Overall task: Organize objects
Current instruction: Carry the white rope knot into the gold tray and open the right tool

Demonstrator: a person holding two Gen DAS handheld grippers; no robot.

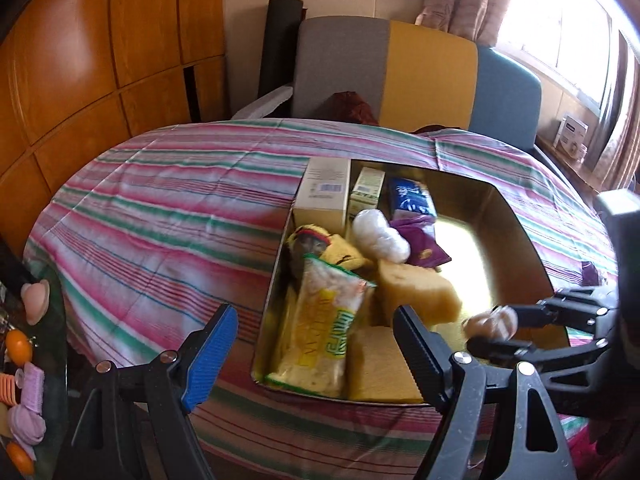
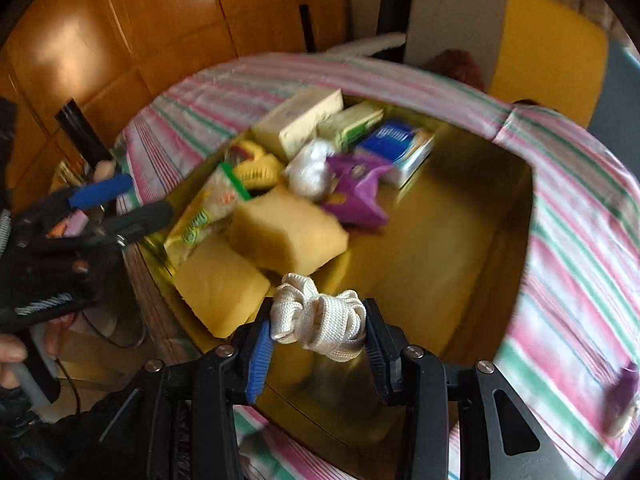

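Left gripper (image 1: 316, 344) released, jaws wide apart with nothing between, hovering over near left corner of gold box (image 1: 516, 220) on striped cloth (image 1: 160, 208) over the counter. Just ahead of it: yellow snack bag (image 1: 324, 320) lying along the box's left wall, flat yellow sponge (image 1: 376, 364) beside the right finger, thicker sponge block (image 1: 416, 288) beyond that. Further ahead: yellow plush (image 1: 320, 246), white wad (image 1: 380, 236), purple pouch (image 1: 420, 240), then cream carton (image 1: 324, 192), green-white carton (image 1: 366, 192) and blue pack (image 1: 412, 196) at the far wall. Right of left gripper, close by: right gripper (image 2: 318, 332) clenched on bundled white strap (image 2: 320, 316), pads pressing both sides of the knot, loops sticking out above the fingers. Bundle held over the box's bare gold floor, right of the sponges, not touching them. In the right wrist view, empty box floor ahead and to the right; contents blurred.
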